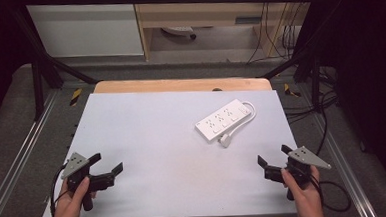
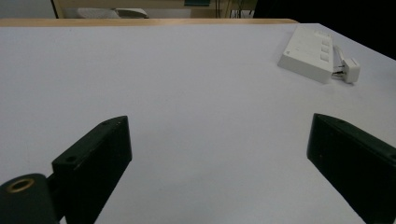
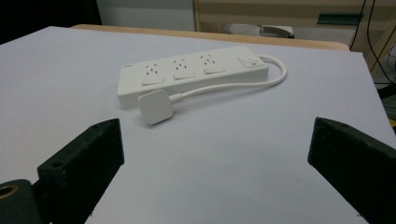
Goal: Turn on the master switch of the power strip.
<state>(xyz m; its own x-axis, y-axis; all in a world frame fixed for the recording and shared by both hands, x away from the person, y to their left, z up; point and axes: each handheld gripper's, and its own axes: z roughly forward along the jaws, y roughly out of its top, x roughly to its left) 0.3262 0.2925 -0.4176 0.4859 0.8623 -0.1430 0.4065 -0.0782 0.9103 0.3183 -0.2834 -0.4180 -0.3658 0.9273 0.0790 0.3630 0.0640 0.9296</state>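
A white power strip [image 1: 222,119] with three sockets lies on the right half of the white table top [image 1: 152,140], turned diagonally. Its white cable loops round the far end and its plug [image 1: 225,140] rests on the table beside the near end. In the right gripper view the power strip [image 3: 191,74] and plug [image 3: 155,106] lie just ahead of the jaws. The left gripper view shows the power strip [image 2: 308,52] far off at the upper right. My left gripper [image 1: 107,164] is open near the front left corner. My right gripper [image 1: 273,154] is open near the front right edge. Both hold nothing.
A wooden strip [image 1: 182,85] borders the table's far edge. Black frame bars [image 1: 44,71] and metal rails flank the table. Loose black cables [image 1: 326,111] hang and lie on the floor to the right. Wooden furniture stands behind.
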